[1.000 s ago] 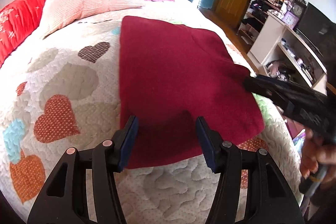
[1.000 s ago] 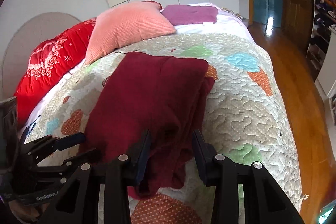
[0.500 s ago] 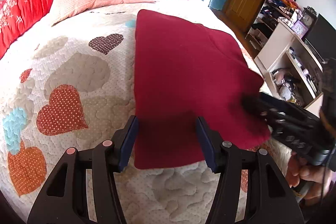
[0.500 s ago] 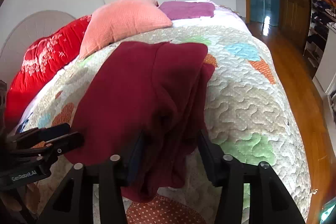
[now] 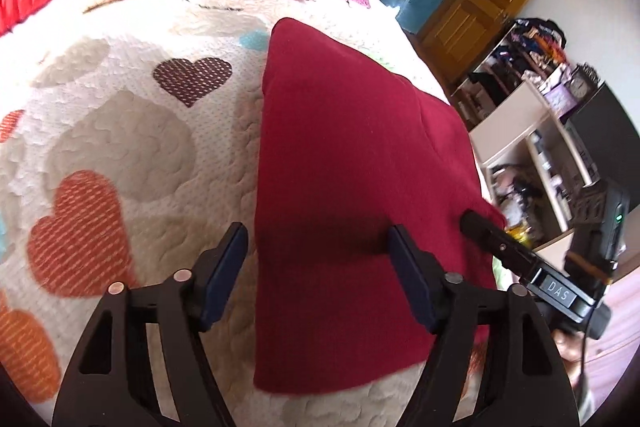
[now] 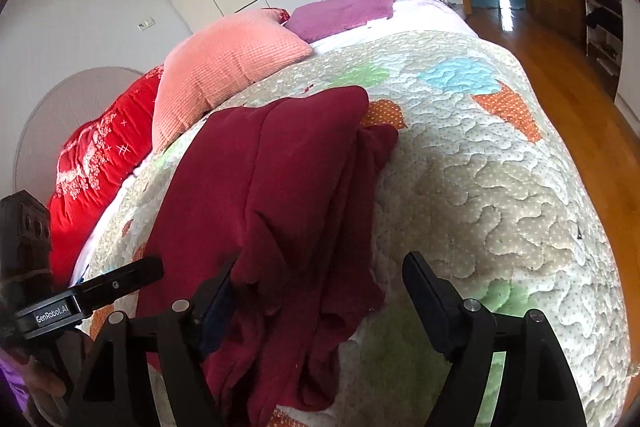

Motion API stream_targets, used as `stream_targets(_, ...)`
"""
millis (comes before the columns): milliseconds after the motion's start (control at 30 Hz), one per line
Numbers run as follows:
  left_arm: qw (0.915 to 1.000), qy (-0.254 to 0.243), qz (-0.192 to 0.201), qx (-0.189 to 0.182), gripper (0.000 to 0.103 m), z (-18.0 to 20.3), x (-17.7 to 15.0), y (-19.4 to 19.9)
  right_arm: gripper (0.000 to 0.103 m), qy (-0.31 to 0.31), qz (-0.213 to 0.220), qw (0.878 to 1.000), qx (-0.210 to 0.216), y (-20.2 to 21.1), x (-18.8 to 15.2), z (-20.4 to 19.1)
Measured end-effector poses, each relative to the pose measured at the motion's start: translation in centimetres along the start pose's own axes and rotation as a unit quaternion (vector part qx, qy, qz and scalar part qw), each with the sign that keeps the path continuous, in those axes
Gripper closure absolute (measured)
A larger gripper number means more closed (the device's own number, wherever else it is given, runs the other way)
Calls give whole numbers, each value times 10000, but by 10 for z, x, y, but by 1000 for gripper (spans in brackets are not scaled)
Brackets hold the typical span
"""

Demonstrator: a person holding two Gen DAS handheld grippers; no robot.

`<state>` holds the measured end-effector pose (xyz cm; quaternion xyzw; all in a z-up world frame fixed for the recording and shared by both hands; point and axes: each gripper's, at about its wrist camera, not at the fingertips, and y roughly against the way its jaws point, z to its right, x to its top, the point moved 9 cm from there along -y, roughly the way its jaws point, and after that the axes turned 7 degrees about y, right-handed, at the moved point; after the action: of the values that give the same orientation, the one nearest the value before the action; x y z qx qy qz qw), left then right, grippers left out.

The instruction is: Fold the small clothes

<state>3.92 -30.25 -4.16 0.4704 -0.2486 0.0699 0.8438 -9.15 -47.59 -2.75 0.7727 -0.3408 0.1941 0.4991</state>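
A dark red garment [image 5: 352, 163] lies folded flat on the heart-patterned quilt [image 5: 120, 131]. My left gripper [image 5: 318, 267] hovers over its near end with jaws opening wide; the left fingertip stands past the cloth's left edge and nothing is pinched. In the right wrist view the garment [image 6: 276, 187] shows a rumpled, layered right edge. My right gripper [image 6: 322, 291] is opening over that near corner: its left finger is against the loose folds and its right finger is clear of the cloth. Each gripper appears in the other's view, the right gripper [image 5: 476, 223] at the cloth's right edge, the left gripper [image 6: 148, 269] at its left.
A pink pillow [image 6: 224, 67], a red blanket [image 6: 96, 163] and a purple folded cloth [image 6: 344, 13] lie at the bed's head. The bed's right edge drops to a wooden floor [image 6: 568, 75]. White shelves [image 5: 532, 131] with clutter stand beyond the bed.
Both grippers' jaws have spread wider. The right gripper has let go of the bunched cloth edge, which dropped onto the quilt. Both views have rolled and come closer to the garment.
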Motion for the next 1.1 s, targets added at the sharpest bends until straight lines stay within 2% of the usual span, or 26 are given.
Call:
stream_targets(167,9984,190,-288,-445,23,0,11,-23,22,-254,-73,9983,525,-27,7,-1)
stream_targets(267,9953,420,-488,-726,21,-2,15,-37,22,-370,9,9969,697,-39,14,-4)
stream_targets(300,9949,417,-482,-784,21,-1,16,-39,24,-384,5,9962,785,-42,16,-8)
stream_targets(333,9950,360,-474,-804,21,1,17,-39,38,-374,-19,9959,820,-44,17,-11)
stream_targets(367,9958,258,-449,-754,24,2,17,-38,41,-343,-18,9967,730,-44,18,-13)
stream_targets(433,9965,185,-380,-723,33,4,16,-32,56,-196,55,9983,550,-37,19,-20)
stream_targets(500,9969,35,-310,-727,41,5,12,-18,61,-120,134,9977,651,-22,20,-31)
stream_targets(633,9974,-157,-183,-674,42,2,-6,28,62,152,36,9963,839,5,6,-65)
stream_targets(800,9993,-126,-15,-347,42,-27,-48,89,62,283,-162,9915,1257,22,-33,-114)
stream_targets(867,9999,7,-20,-105,42,-45,-67,100,60,442,-425,9914,1156,12,-53,-129)
stream_targets(933,9998,47,-88,151,42,-61,-81,100,50,456,-768,9922,873,2,-71,-130)
stream_targets(967,9996,101,-128,217,41,-70,-88,98,50,473,-785,9929,757,3,-75,-128)
stream_targets(1033,9996,205,-2,195,37,-75,-93,104,49,465,-539,9953,655,22,-75,-125)
stream_targets(1100,9991,197,132,360,36,-77,-94,114,48,417,-268,9978,443,45,-71,-121)
